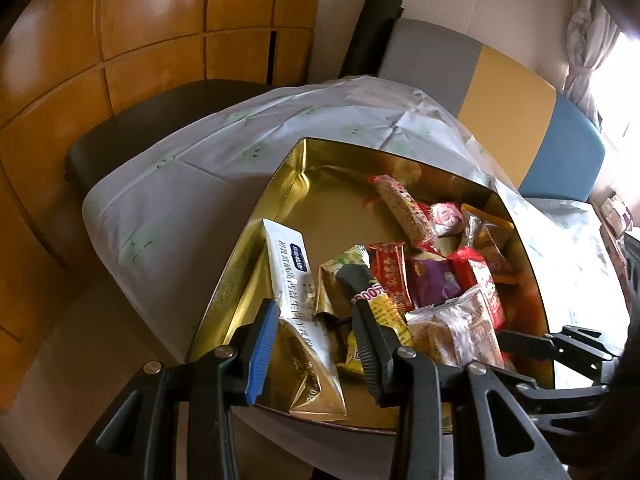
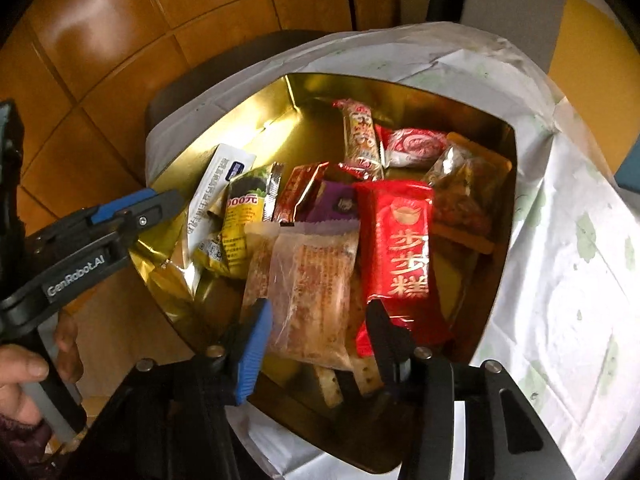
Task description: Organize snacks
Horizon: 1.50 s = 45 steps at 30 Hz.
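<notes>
A gold tin box (image 1: 344,196) (image 2: 320,92) on the table holds several wrapped snacks. My left gripper (image 1: 316,336) is open over the tin's near left corner, its fingers either side of a white and gold packet (image 1: 296,292). It also shows in the right wrist view (image 2: 160,200) at the tin's left rim. My right gripper (image 2: 316,332) is open above a clear packet of brown biscuits (image 2: 312,292), beside a red packet (image 2: 400,240). A yellow packet (image 2: 242,220), a purple one (image 1: 436,280) and a long bar (image 1: 404,208) lie among the rest.
A white cloth with green prints (image 1: 224,148) (image 2: 560,280) covers the table. A dark chair (image 1: 132,128) stands beyond the far left edge. A grey, yellow and blue bench (image 1: 504,92) is behind the table. The floor is wooden. My right gripper's arm (image 1: 560,348) shows at the tin's right.
</notes>
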### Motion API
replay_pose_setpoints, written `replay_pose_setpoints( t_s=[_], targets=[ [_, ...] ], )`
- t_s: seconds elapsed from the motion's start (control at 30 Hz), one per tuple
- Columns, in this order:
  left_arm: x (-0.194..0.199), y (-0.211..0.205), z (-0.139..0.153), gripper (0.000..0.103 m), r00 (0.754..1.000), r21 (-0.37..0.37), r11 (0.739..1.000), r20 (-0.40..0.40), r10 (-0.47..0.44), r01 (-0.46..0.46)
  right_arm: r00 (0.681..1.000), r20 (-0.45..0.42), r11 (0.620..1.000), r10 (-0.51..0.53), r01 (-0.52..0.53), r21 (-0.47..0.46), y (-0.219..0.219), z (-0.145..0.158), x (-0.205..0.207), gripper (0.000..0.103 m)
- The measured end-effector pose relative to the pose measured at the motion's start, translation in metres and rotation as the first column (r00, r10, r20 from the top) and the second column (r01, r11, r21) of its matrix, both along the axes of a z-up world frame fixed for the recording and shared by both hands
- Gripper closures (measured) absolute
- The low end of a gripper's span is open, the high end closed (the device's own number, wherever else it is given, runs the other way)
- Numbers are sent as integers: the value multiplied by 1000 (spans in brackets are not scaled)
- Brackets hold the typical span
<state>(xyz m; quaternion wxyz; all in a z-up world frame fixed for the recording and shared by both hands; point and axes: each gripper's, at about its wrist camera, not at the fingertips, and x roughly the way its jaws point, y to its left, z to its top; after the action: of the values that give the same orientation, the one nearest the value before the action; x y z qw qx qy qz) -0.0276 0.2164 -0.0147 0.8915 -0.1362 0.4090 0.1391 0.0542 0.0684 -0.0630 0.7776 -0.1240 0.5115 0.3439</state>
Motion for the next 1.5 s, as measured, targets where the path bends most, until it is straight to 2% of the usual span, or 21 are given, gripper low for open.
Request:
replay_pose_setpoints(
  t_s=[0.1,0.4,0.5,0.6,0.63,0.73,0.8,0.97,1.07,1.37,1.5],
  targets=[
    [-1,0,5,64,1000,3,1000,11,3,-3,999,34,1000,-3,3,-10,6,-1,0,54],
    [-7,-15,28,61,997,68,998,79,-14,8,998,21,998,-54,54,11,-4,5,-3,51],
    [-9,-21,31,61,996,78,997,87,-20,13,994,68,996,-87,86,26,-13,14,-11,42],
    [-14,-27,34,61,995,82,997,98,-20,12,985,120,991,-126,121,49,-21,25,-20,41],
    [-16,-29,35,60,995,84,996,101,-19,11,980,134,988,-147,140,59,-25,28,-23,37],
    [-21,-39,40,52,992,114,993,123,-22,8,966,161,978,-204,192,87,-36,33,-29,33],
    [-25,-44,45,42,989,140,990,143,-20,0,948,182,964,-262,247,103,-47,36,-34,32],
    [-30,-54,55,41,985,170,985,172,10,-39,910,231,938,-345,324,123,-66,44,-41,31],
    [-31,-59,58,41,984,220,971,171,54,-91,896,249,930,-367,344,130,-72,46,-44,27],
    [-40,-69,66,41,973,286,949,223,65,-129,882,250,916,-400,377,134,-84,43,-53,25],
    [-41,-69,67,41,974,264,957,221,59,-117,880,256,916,-401,379,135,-85,44,-54,25]
  ],
)
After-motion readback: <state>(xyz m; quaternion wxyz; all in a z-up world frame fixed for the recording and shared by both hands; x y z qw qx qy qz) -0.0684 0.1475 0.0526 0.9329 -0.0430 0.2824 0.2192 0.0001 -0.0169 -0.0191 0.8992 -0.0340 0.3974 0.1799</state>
